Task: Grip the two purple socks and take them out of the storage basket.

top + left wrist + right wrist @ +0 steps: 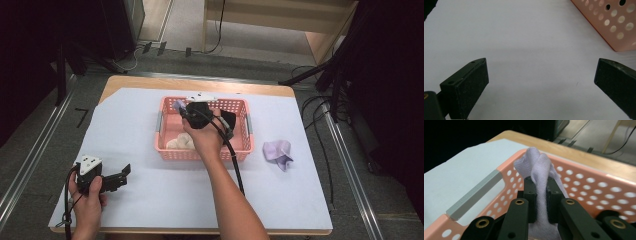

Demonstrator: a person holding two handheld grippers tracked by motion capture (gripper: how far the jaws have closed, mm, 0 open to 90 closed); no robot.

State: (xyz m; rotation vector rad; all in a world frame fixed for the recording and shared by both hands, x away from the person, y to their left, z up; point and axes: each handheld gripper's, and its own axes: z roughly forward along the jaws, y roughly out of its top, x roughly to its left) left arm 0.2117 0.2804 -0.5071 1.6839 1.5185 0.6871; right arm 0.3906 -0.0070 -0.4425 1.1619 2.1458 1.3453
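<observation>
A pink perforated basket (170, 150) stands in the middle of the table. My right gripper (182, 110) is over the basket's far left part, shut on a lilac cloth (537, 170) that bunches up above the jaws. In the basket lie a cream-coloured cloth (181, 142) and a black item (229, 120). A second lilac cloth (277, 152) lies on the white sheet to the right of the basket. My left gripper (122, 175) rests open near the table's front left corner, with nothing between its pads (471, 87); a corner of the basket (611, 25) is ahead of it.
A white sheet (130, 125) covers most of the wooden table (150, 82). The basket has grey handles (474, 195) at its ends. Cables run over the floor to the right, and dark stands and equipment stand around the table.
</observation>
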